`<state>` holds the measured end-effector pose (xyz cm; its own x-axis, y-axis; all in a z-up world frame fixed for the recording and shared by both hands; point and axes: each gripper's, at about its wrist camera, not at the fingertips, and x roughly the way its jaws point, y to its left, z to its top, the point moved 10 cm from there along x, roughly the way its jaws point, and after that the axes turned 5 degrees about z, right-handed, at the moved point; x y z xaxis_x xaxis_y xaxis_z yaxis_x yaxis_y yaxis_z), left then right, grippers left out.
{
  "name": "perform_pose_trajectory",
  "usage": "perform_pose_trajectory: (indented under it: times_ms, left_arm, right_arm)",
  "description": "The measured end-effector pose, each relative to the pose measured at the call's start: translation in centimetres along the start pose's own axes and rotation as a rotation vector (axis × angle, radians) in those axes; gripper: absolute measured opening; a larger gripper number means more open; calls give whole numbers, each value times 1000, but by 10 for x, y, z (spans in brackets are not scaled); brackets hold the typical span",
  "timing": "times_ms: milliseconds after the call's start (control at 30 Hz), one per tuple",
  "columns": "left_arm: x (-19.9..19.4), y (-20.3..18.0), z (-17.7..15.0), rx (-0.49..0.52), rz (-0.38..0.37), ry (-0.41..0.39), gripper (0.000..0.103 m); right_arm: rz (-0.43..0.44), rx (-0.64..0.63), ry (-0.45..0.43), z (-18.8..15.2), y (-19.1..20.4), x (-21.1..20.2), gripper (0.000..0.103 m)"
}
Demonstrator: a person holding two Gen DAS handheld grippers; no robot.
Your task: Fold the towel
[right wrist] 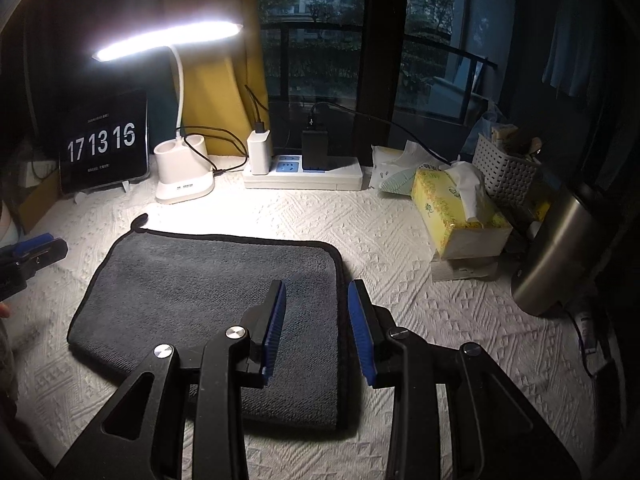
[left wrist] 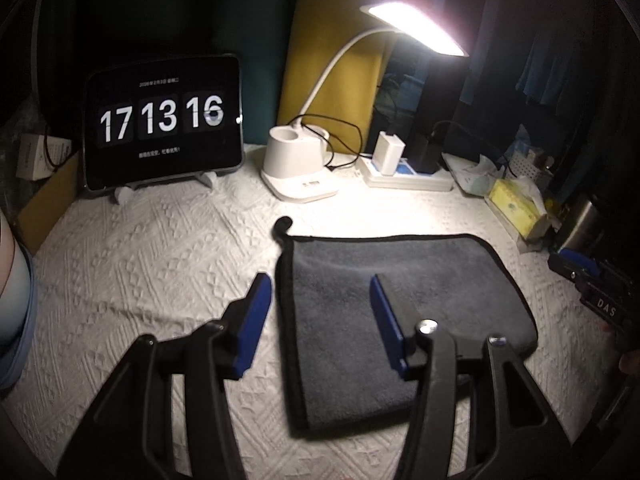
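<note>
hovering over towel [right wrist: 208, 300], fingers [right wrist: 276, 320] apart

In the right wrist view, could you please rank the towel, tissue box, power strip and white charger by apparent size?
1. Towel, clearly largest.
2. Tissue box and power strip: look alike, and the box sits nearer the camera, so unranked.
3. White charger, smallest.

Bare cloth [right wrist: 400, 264] flanks the towel [right wrist: 208, 288] — lamp base [right wrist: 184, 176], tissue box [right wrist: 460, 216] behind.
</note>
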<state>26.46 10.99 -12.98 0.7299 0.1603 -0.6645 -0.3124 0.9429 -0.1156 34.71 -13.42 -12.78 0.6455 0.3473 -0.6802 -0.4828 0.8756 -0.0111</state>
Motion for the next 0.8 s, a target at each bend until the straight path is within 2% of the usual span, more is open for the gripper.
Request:
perform_pose_trajectory:
  times_ms: [67, 167, 800]
  left_arm:
    - [-6, 0, -2, 0, -4, -6, 53]
    - [-12, -1, -5, -1, -7, -13, 53]
    - [-55, -5, -20, 7, -34, -56, 53]
  right_arm:
    - [0, -1, -6, -1, 2, -5, 36]
    - [2, -2, -15, -3, 4, -12, 45]
    - [-5, -10, -61, -15, 15, -54, 46]
